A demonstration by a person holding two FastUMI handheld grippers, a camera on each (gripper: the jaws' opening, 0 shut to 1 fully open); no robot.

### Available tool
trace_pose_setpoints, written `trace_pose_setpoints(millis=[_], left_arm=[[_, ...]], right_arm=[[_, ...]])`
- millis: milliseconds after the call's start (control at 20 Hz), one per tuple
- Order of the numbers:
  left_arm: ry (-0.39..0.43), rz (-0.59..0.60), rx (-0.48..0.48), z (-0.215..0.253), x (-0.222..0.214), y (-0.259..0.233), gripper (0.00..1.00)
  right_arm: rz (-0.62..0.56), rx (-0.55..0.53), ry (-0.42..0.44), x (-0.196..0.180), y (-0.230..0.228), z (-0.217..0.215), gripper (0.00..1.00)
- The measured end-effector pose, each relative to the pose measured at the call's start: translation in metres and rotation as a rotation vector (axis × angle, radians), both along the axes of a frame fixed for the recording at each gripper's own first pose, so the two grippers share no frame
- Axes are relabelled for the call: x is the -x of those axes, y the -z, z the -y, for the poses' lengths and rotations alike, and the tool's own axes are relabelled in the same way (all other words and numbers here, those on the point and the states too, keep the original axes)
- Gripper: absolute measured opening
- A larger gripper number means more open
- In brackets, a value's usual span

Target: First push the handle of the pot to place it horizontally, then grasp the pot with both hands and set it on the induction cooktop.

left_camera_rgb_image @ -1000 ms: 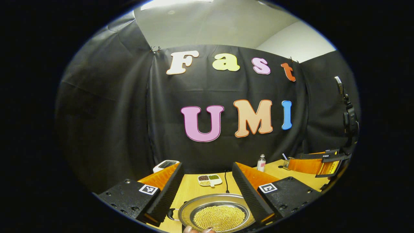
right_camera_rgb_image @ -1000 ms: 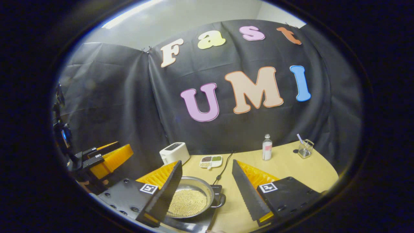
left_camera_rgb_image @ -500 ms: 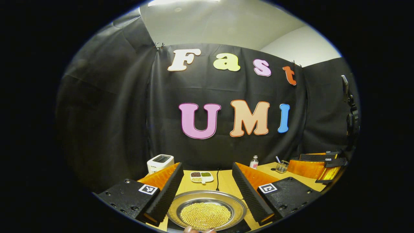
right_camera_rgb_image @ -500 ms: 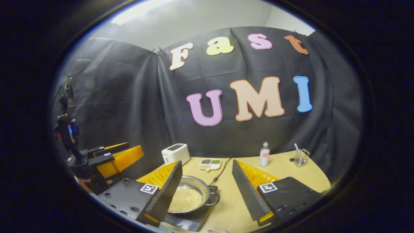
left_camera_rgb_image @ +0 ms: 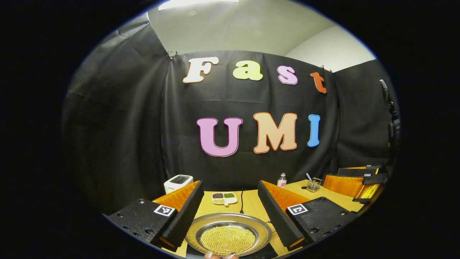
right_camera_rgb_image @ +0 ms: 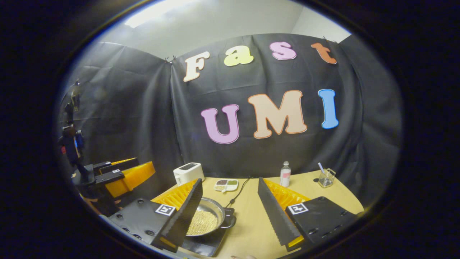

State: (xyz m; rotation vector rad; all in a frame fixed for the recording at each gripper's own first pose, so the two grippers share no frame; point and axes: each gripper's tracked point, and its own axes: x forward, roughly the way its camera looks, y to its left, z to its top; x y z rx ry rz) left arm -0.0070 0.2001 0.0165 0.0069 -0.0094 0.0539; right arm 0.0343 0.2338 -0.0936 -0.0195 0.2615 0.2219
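Observation:
A steel pot (left_camera_rgb_image: 228,237) filled with small yellow beads sits on the black induction cooktop (right_camera_rgb_image: 210,241). In the right gripper view the pot (right_camera_rgb_image: 208,219) lies low and left, its loop handle (right_camera_rgb_image: 230,221) pointing right. My left gripper (left_camera_rgb_image: 230,184) is open, held above and behind the pot, which shows between its fingers. My right gripper (right_camera_rgb_image: 229,181) is open too, off to the pot's right, with nothing between its fingers. Each gripper also shows farther off in the other's view, the right gripper (left_camera_rgb_image: 355,180) and the left gripper (right_camera_rgb_image: 122,174), both apart from the pot.
At the back of the wooden table (right_camera_rgb_image: 316,190) stand a white toaster (right_camera_rgb_image: 188,173), a divided dish of beans (right_camera_rgb_image: 225,185), a small bottle (right_camera_rgb_image: 285,174) and a glass with a straw (right_camera_rgb_image: 326,177). A black cable (right_camera_rgb_image: 237,192) runs from the cooktop to the wall.
Both open grippers have drawn back from the pot, so it looks smaller and farther in the right gripper view. The pot stays still on the cooktop.

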Motion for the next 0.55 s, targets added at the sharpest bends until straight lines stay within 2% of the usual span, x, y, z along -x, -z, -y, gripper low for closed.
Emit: trace_pose_setpoints(millis=[150,200,250,450,550], left_arm=[[0.008,0.009,0.000,0.012,-0.002,-0.006,0.99],[0.010,0.015,0.002,0.018,-0.003,-0.008,0.98],[0.013,0.021,0.003,0.024,-0.004,-0.010,0.98],[0.028,0.053,0.036,0.053,-0.004,-0.017,0.98],[0.045,0.077,0.055,0.068,-0.003,-0.022,0.98]], right_arm=[[0.015,0.013,0.022,0.003,-0.007,0.016,0.97],[0.020,0.019,0.027,0.004,-0.010,0.023,0.94],[0.026,0.026,0.033,0.005,-0.014,0.030,0.97],[0.050,0.036,0.040,0.012,-0.031,0.057,0.97],[0.059,0.044,0.046,0.015,-0.036,0.072,0.94]])
